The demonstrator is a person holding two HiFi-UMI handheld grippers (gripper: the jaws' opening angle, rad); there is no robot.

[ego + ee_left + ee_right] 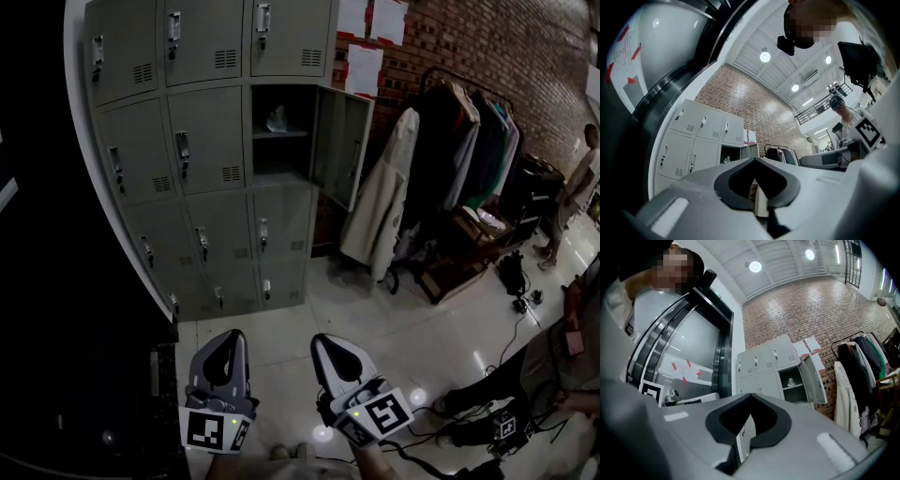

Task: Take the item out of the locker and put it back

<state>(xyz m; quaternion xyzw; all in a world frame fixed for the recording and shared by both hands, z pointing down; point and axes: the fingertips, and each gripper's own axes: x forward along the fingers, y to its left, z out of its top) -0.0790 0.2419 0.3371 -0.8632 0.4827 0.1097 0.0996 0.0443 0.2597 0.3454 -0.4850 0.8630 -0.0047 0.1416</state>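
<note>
A: Where is the item point(277, 119) kept?

B: On the shelf inside the open locker point(279, 157). It is pale, perhaps crumpled, but too small to be identified.

A: And the hand-held grippers?

B: The left hand-held gripper point(234, 336) and the right hand-held gripper point(322, 340) are held low, well apart from the locker. Their jaws are pressed together on nothing, as no reach is begun.

I am holding my left gripper point(231, 337) and my right gripper point(324, 341) side by side at six o'clock, both with jaws pressed tip to tip, the left pointing toward twelve o'clock, the right leaning toward eleven.
</note>
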